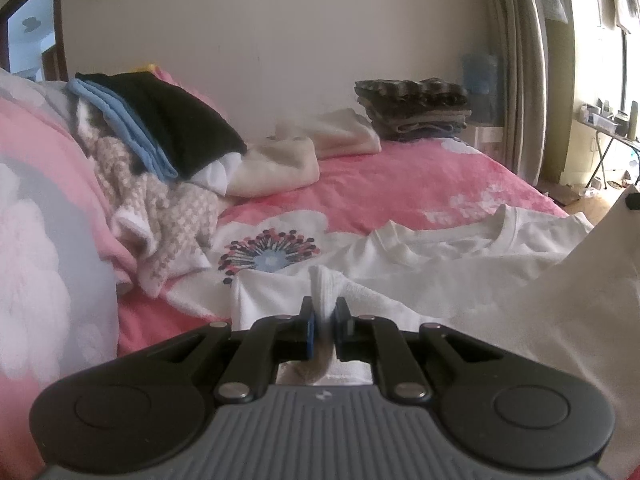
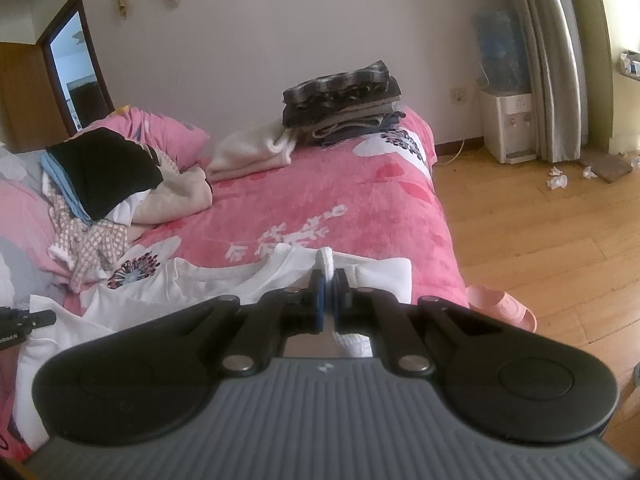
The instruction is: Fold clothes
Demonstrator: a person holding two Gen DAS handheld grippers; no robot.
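Observation:
A white T-shirt lies spread on the pink flowered bedspread, its collar toward the far right. My left gripper is shut on a pinched fold of the shirt's white cloth. In the right wrist view the same white T-shirt lies near the bed's right edge. My right gripper is shut on a bunched bit of its fabric, which sticks up between the blue pads. The left gripper's black tip shows at the left edge of that view.
An unfolded heap of black, blue and checked clothes sits at the left. Folded cream towels and a stack of dark folded clothes stand at the far end. A pink slipper lies on the wooden floor, with a water dispenser beyond.

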